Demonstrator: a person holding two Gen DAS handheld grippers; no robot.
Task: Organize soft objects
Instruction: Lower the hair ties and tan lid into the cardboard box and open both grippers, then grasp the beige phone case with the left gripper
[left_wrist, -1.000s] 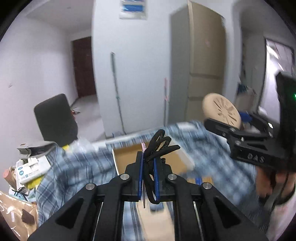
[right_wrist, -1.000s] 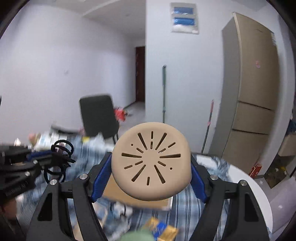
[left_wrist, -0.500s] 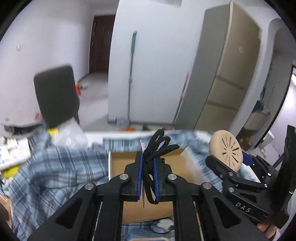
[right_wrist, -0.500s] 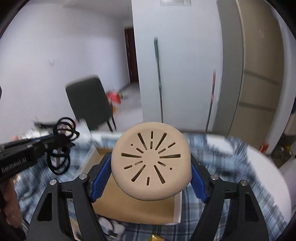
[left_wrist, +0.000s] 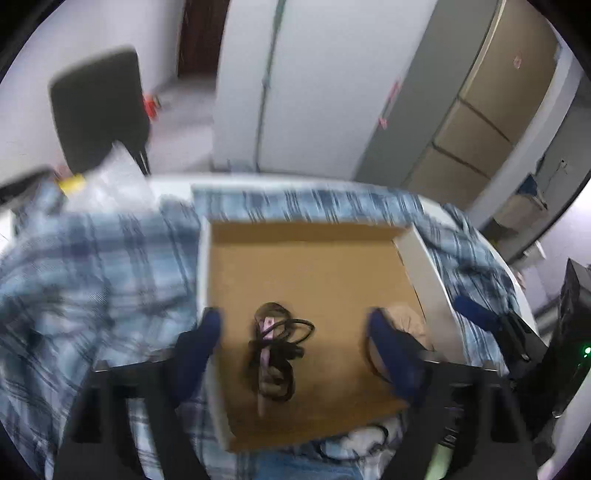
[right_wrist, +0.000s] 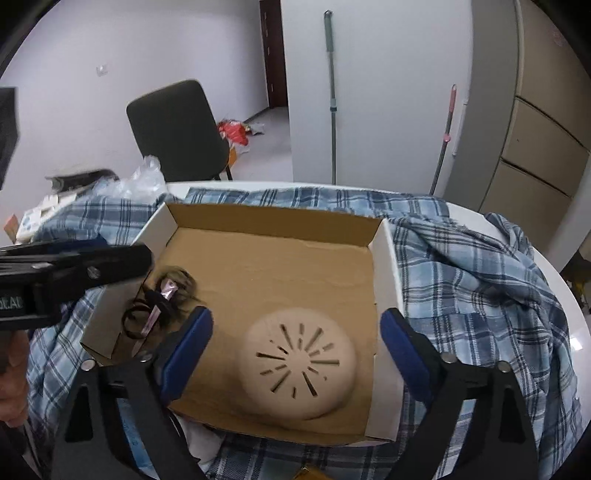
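Cardboard box (right_wrist: 384, 266) now holds released pad (right_wrist: 299, 363) (cords (left_wrist: 275, 350) too).

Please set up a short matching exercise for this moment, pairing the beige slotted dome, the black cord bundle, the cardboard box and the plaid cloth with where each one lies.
Things:
1. beige slotted dome
2. black cord bundle
3. cardboard box
4. plaid cloth

Places:
A. spread over the white table, under the box
B. on the box floor, near its left wall
C. on the cloth, open at the top
D. on the box floor, towards its right side

Pairs: 1-D, 2-B, 3-C, 4-A
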